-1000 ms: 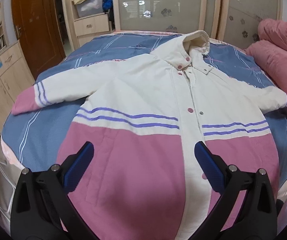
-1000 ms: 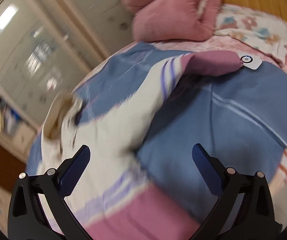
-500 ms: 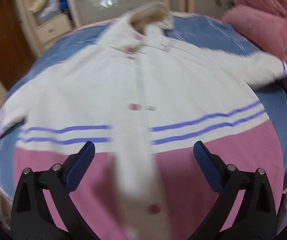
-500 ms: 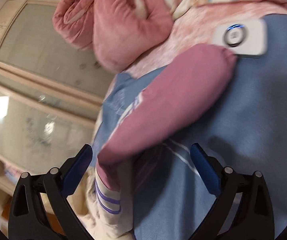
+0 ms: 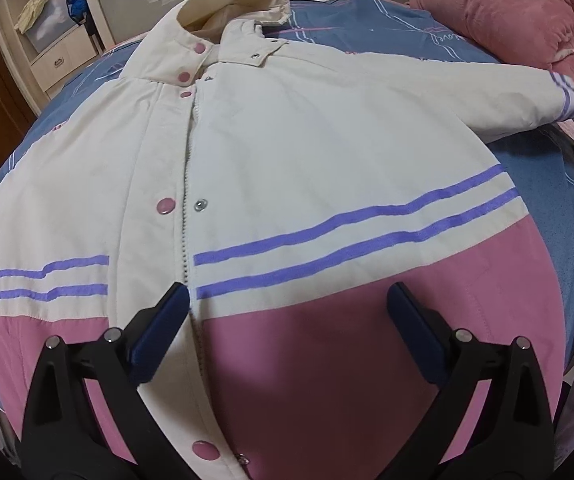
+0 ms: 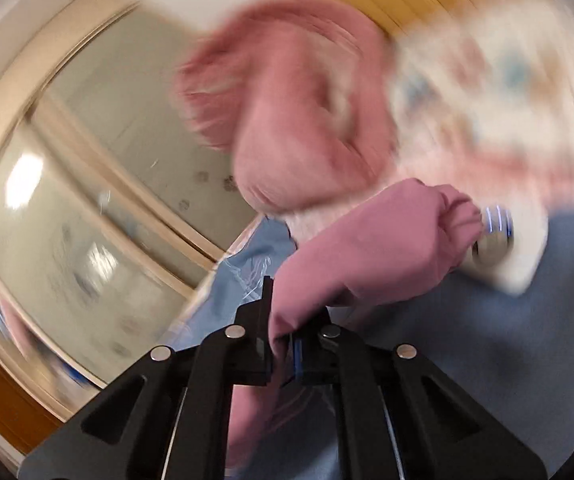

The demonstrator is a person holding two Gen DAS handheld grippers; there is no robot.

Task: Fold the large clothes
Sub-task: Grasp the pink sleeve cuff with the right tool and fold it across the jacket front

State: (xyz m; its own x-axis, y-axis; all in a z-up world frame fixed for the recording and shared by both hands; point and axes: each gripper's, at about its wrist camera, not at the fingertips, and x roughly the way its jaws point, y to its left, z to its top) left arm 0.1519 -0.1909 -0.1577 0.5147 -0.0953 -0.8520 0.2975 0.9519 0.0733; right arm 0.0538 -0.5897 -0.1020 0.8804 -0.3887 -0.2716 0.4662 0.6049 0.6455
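Jacket (image 5: pixel 287 168) spread front-up on the bed (image 5: pixel 559 200), hood toward 12 o'clock, pink hem toward 6 o'clock; the front placket runs from 12 to 6 slightly left of centre. The left gripper (image 5: pixel 287 312) hovers over the hem panel with its 2 fingers spread wide and nothing between them. The right gripper (image 6: pixel 281 344) is closed to a narrow gap on the pink sleeve cuff (image 6: pixel 371 248), with fabric bunched between the jaws; the view is motion-blurred, so how deep the bite goes cannot be told. A small white device (image 6: pixel 503 248) lies on the bedcover at 3 o'clock of the cuff, and a pink quilt (image 5: pixel 499 20) is heaped at 1 o'clock in the left view.

Step in hand, as judged: folding the right sleeve in across the chest. To do it well, lift the cuff only enough to clear the body, carry it toward 9 o'clock in the left view, and lay the sleeve flat along the 2 purple stripes (image 5: pixel 351 236). The empty left gripper could press near the shoulder seam so the body does not drag. The padded fabric will likely spring back; release only once it lies flat.
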